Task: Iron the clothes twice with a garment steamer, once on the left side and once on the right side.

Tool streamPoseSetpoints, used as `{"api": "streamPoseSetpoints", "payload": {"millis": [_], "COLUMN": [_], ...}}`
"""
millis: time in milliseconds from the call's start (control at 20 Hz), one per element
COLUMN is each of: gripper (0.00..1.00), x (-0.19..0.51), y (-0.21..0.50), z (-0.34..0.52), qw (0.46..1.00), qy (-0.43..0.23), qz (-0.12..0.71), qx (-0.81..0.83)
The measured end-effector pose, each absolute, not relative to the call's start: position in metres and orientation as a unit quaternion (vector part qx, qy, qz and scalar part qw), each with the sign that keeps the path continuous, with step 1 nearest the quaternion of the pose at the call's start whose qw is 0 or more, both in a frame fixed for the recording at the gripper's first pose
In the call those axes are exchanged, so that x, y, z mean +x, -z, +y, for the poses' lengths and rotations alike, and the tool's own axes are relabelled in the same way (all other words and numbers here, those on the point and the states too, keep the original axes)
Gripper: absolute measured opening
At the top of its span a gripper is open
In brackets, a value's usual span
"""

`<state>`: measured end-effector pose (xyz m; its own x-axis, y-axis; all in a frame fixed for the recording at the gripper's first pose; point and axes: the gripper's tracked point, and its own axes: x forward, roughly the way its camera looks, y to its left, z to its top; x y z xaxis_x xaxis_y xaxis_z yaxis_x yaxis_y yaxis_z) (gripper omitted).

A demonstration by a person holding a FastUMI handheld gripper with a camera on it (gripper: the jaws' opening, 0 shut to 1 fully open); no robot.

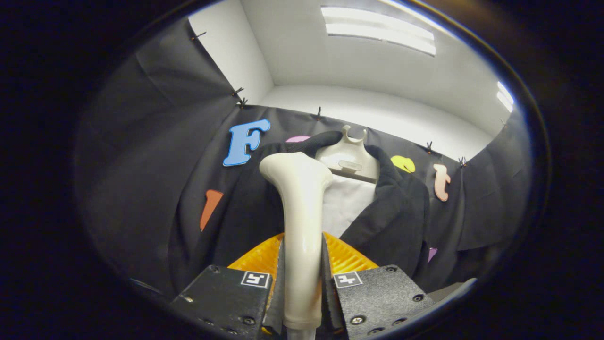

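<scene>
Tongs [303,283] closed on the steamer [302,226]: both fingers press against the pale handle from either side, and the handle runs straight up between them. I have a firm-looking hold, with no gap visible on either side of the shaft.

Steamer head curves over at the top and points away from me, toward the garment. From behind I cannot tell whether its face touches the cloth or hangs just short of it. No steam visible.

Garment is a dark jacket [391,212], hung open on a pale hanger [348,158] against the booth wall, beyond the fingers. A white lining or shirt panel [347,203] shows between the lapels. The steamer head sits up near the collar and shoulder, on the jacket's left-hand front as I look at it, just beside the hanger neck.

Progress, as I judge it: steamer is in hand and raised to the top of the garment, so pickup is done. Position suggests the start of a downward pass on that one side. Nothing in the cloth tells me whether any pass is finished; I would count both passes as still owed, or at best the first under way. Remaining: draw down this front, lift, shift across the hanger, draw down the other front.
</scene>
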<state>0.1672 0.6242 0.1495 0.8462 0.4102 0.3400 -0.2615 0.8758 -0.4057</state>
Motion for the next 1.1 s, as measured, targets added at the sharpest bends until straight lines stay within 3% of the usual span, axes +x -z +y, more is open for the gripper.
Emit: {"api": "streamPoseSetpoints", "payload": {"millis": [1100], "gripper": [0.36], "x": [0.143], "y": [-0.026], "z": [0.581], "qw": [0.947], "qy": [-0.202], "qz": [-0.104], "qx": [-0.229]}}
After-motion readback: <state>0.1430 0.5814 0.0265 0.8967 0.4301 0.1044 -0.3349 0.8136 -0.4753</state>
